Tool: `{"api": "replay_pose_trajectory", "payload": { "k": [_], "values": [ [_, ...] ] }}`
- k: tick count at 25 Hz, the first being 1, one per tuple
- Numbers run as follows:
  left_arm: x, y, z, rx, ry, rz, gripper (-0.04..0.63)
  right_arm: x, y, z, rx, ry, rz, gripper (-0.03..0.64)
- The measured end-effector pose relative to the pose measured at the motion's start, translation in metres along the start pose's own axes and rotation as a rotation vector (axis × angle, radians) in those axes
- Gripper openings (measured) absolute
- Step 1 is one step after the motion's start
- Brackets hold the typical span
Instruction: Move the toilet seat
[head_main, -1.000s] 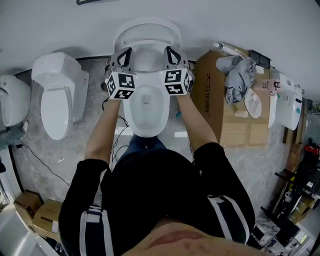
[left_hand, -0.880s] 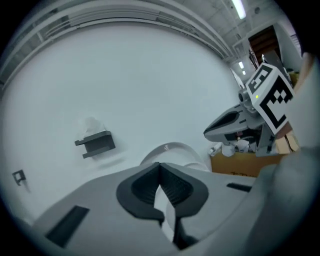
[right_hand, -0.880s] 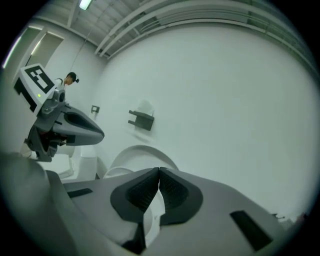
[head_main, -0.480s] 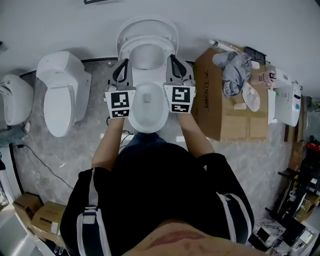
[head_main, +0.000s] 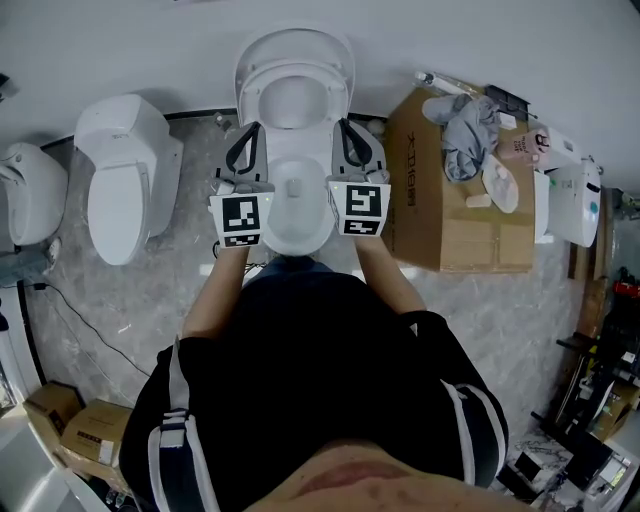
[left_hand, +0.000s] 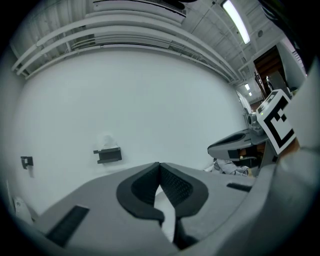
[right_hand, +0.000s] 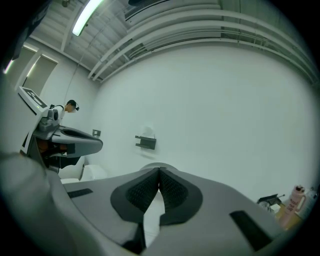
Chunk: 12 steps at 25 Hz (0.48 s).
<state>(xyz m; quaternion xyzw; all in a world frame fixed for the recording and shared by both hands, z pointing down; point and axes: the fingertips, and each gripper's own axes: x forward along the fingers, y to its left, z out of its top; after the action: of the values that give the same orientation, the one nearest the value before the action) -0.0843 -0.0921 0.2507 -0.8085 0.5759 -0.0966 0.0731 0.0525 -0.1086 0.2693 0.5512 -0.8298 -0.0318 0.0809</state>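
**White toilet: seat up, both grippers empty**

Nearest the person, two small cardboard boxes (head_main: 95, 435) sit on the floor at lower left. Their flaps are closed and their contents are not visible.

The left gripper (head_main: 248, 145) and right gripper (head_main: 348, 140) are held level, one on either side of the toilet bowl (head_main: 292, 240) and apart from it. Each has its jaws pressed together with nothing between them. The bowl holds nothing except its outlet.

Beyond the bowl, the toilet seat (head_main: 335, 95) stands upright, leaning back on the raised lid (head_main: 295, 42) against the wall. To the right, a large cardboard box (head_main: 455, 230) is shut and its contents are hidden. A grey cloth (head_main: 465, 135) lies on top of it.

Assessment: the seat appears fully raised. If it is to come down, the jaws must open first. Both grippers should take the sides of the ring at equal height. The descent should then be held back so the seat does not drop onto the rim.
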Motion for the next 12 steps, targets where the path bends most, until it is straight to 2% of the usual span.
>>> {"api": "replay_pose_trajectory", "payload": {
  "k": [12],
  "values": [
    [-0.0031,-0.0061,0.0031,-0.016,-0.004,0.001,0.008,-0.0084,0.0012,-0.001,-0.005,-0.006,0.006,0.021]
  ]
}}
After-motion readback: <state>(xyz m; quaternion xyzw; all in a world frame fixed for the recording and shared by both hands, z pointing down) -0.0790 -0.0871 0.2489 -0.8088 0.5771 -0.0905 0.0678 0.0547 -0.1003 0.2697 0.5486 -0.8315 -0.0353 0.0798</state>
